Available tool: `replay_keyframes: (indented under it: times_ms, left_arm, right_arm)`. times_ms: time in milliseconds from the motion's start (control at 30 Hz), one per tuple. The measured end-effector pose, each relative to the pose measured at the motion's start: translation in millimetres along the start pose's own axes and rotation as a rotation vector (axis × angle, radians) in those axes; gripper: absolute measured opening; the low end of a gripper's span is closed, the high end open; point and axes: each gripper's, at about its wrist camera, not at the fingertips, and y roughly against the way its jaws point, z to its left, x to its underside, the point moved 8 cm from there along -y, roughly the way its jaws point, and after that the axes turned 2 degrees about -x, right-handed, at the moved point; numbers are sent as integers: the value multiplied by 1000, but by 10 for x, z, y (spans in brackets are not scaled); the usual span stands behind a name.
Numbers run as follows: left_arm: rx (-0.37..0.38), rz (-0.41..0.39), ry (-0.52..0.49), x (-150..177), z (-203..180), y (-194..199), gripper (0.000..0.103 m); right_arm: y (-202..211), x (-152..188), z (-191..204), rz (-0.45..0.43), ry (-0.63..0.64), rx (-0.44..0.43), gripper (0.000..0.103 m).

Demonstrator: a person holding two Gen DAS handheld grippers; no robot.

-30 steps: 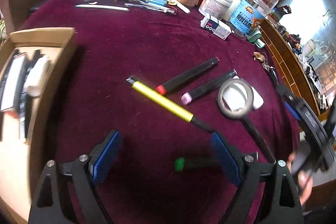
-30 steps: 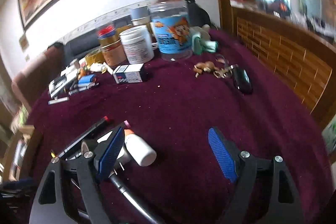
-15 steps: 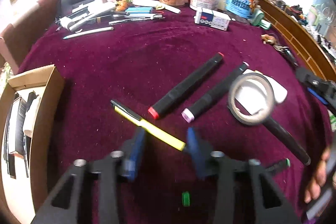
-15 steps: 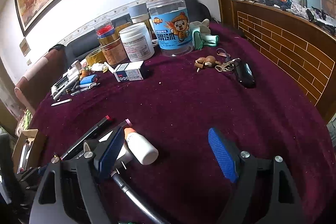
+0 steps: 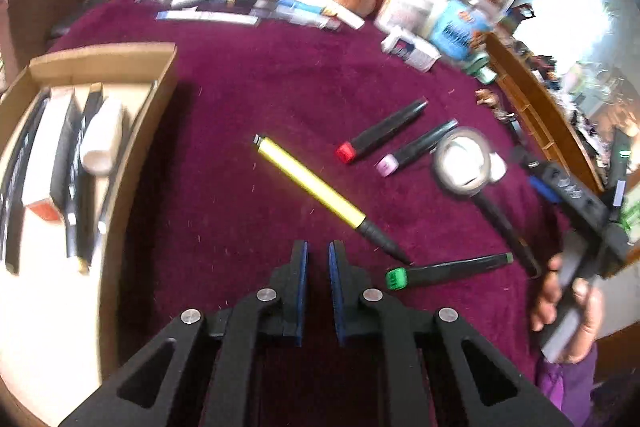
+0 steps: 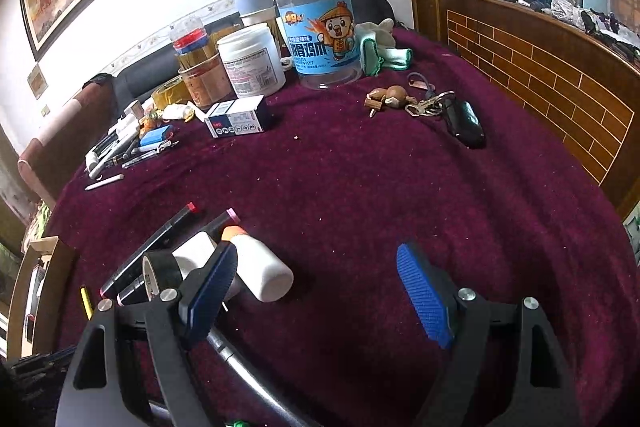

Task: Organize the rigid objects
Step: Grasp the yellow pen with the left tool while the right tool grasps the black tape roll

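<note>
Lying beside the yellow pen (image 5: 310,183): markers; tape roll (image 5: 464,163).

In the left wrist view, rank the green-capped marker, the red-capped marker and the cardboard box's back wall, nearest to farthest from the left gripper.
From the left gripper:
1. Green-capped marker, just to its right.
2. Red-capped marker, farther up and right.
3. Cardboard box's back wall, far upper left.

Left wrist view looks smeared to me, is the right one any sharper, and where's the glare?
Left wrist view: motion-blurred, worst on the far jars; the yellow pen still reads; window glare upper right. Right wrist view: sharp, the blue-labelled clear plastic jar legible; window blown out top right; fisheye bends both.
</note>
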Motion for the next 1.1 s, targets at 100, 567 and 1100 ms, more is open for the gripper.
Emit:
replay_keyframes:
  times_ms: [100,567,1100]
  left_arm:
    - [-24,-5,-107,-123,-147,24,32]
    - [-217,-38,-81,-279,-274,-501,47]
    - [-163,25,-86,19,168,-141,44]
  right_arm:
    - [-18,18,46,9,16,-1,81]
    - [-47,27,118,12,64,9,81]
    - [-44,37,90,18,52,3,81]
